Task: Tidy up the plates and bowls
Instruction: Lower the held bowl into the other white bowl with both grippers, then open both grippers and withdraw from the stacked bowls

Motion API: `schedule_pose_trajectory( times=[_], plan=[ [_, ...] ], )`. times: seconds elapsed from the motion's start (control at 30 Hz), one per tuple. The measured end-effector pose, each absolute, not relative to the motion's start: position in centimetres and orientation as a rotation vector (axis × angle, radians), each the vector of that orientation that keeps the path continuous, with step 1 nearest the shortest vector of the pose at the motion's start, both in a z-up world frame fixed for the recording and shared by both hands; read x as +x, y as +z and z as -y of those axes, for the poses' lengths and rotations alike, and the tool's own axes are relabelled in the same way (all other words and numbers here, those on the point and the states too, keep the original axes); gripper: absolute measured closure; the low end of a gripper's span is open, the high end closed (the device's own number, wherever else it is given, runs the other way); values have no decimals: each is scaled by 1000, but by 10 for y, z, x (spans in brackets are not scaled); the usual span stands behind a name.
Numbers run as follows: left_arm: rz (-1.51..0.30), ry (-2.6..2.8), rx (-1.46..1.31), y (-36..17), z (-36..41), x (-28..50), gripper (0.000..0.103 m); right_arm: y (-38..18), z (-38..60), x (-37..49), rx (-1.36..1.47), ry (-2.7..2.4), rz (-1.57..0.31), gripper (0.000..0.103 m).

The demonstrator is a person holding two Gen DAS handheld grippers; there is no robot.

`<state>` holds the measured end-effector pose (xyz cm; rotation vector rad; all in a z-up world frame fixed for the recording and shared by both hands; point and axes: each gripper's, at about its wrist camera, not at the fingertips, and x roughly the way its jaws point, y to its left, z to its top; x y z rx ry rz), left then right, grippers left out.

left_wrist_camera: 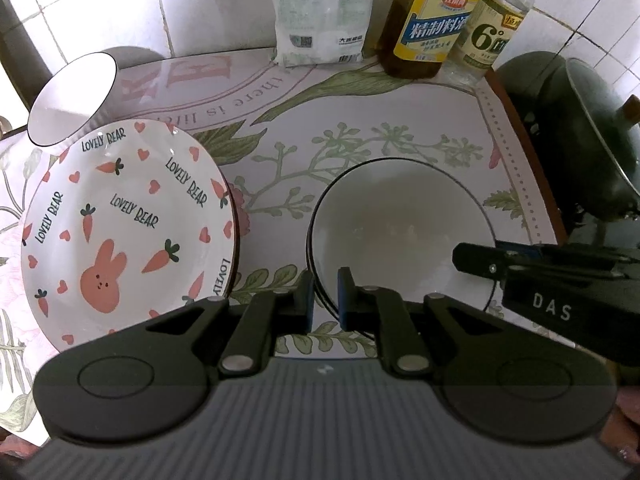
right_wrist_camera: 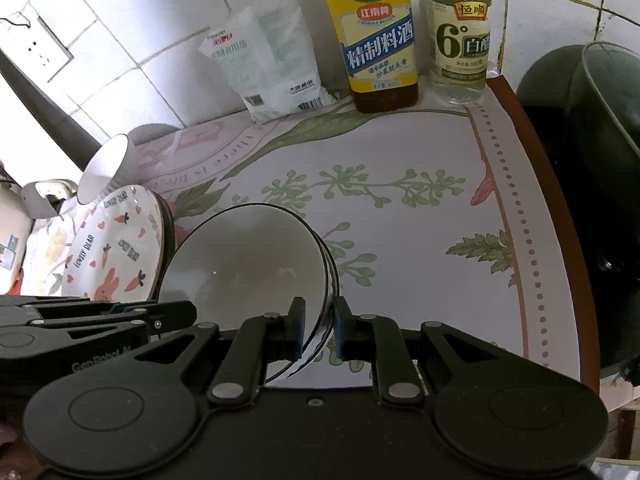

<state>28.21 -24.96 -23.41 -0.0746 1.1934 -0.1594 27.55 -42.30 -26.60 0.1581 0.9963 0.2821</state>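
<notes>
While both tongs are clenched on one white bowl [left_wrist_camera: 396, 216], the step in hand seems to be setting that bowl down with the other dishes. A second black rim is seen just under the bowl's edge, so it is judged that the bowl is being nested into another bowl, or is already sitting in one; which of the two cannot be told.

The left tongs [left_wrist_camera: 325, 300] are closed on the near left rim of the bowl, with one pad inside the bowl and one outside. The right tongs [right_wrist_camera: 319, 330] are closed on the right rim in the same way, and the rim is seen passing between the pads. The bowl is held between the two tongs, low over the bench [right_wrist_camera: 420, 216] or on it.

A bunny plate [left_wrist_camera: 120, 232] lies just beside the bowl on the left, on top of a darker plate. A small white cup [left_wrist_camera: 72, 100] is tipped behind the plate. Two bottles [right_wrist_camera: 376, 40] and a bag [right_wrist_camera: 272, 64] stand well apart at the wall.

For the next move, the bowl should be made level and seated. Then both tongs should be let go together and lifted straight up, so the rim is not dragged and the plate is not bumped.
</notes>
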Motion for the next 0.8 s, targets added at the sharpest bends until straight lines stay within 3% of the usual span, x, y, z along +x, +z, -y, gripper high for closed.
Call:
schedule_pose_trajectory(
  times=[0.4, 0.6, 0.8],
  plan=[
    [-1235, -178, -87, -216, 249, 278, 88, -247, 430, 267, 149, 322, -983, 83],
    [-1225, -198, -117, -186, 247, 261, 86, -219, 429, 251, 99, 381, -956, 74],
    [-1201, -194, -115, -146, 242, 241, 69, -188, 423, 230, 41, 450, -931, 65]
  ],
)
